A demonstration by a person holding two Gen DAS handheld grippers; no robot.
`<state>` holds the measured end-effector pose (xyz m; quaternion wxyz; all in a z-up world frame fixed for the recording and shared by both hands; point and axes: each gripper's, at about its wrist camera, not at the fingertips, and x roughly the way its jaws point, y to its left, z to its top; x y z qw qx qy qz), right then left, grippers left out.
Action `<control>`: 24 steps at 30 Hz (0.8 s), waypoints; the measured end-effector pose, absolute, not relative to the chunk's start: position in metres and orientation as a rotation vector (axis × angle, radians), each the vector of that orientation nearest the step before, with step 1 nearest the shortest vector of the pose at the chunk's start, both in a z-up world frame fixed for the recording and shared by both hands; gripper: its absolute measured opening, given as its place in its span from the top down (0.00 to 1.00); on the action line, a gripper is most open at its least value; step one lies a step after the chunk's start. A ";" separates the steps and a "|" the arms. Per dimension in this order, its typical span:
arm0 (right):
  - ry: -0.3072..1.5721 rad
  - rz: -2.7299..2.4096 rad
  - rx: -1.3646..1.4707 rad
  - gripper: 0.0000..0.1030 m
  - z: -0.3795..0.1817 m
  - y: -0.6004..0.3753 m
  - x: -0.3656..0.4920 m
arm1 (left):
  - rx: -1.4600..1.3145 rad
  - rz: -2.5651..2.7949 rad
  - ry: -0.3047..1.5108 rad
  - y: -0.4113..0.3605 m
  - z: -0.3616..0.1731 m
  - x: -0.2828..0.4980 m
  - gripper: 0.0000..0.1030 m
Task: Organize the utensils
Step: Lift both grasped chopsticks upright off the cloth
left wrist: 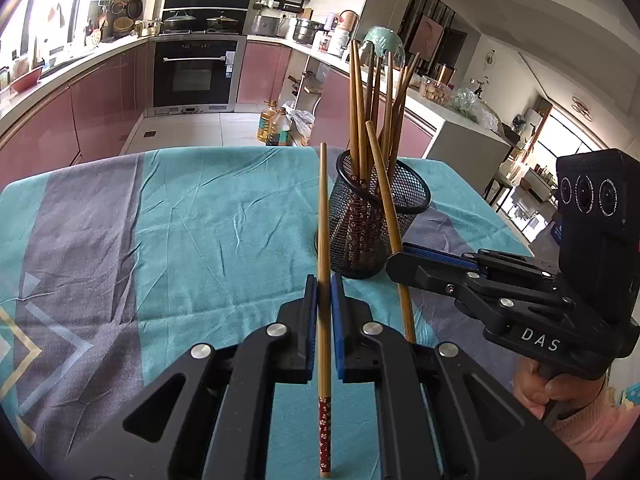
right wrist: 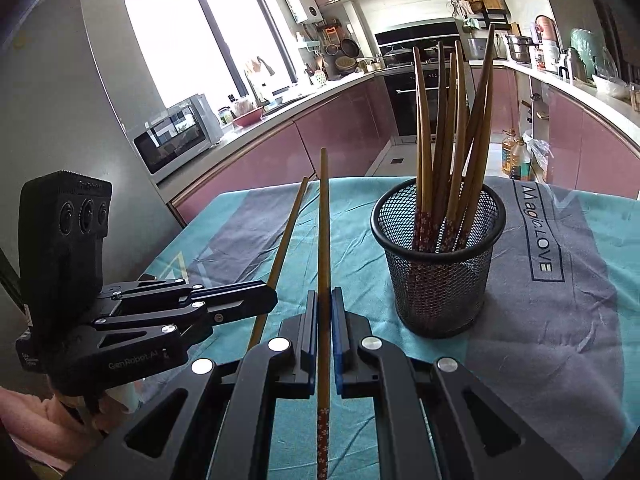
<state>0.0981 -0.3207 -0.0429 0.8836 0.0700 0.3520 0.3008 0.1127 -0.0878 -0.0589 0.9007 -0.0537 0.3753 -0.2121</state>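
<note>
Now each gripper clamps one chopstick (left wrist: pixel 323 240); mesh cup (right wrist: pixel 438 264) holds seven.

One bamboo chopstick (left wrist: pixel 323 280) with a red floral-patterned handle end is clamped lengthwise between blue pads, tip pointing forward. A second matching chopstick (right wrist: pixel 323 280) is clamped the same way. The black mesh holder (right wrist: pixel 438 264) stands upright on the cloth, containing several matching chopsticks (right wrist: pixel 452 128), patterned ends down.

The crumpled cloth table cover (right wrist: pixel 352 240) is teal with broad grey bands and pale chevron lines. The round wire-mesh holder (right wrist: pixel 438 268) is black. The slender wooden chopsticks (right wrist: pixel 442 128) are brown, their thick ends dark red with small pale flowers.
</note>
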 end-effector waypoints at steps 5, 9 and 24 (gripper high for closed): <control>0.724 0.624 0.153 0.95 -0.042 -0.324 0.097 | -0.111 -0.443 0.768 -0.088 -0.057 0.113 0.93; 0.718 0.620 0.158 0.95 -0.040 -0.326 0.097 | -0.111 -0.447 0.761 -0.089 -0.055 0.112 0.93; 0.675 0.607 0.174 0.94 -0.029 -0.338 0.095 | -0.112 -0.465 0.724 -0.087 -0.045 0.110 0.93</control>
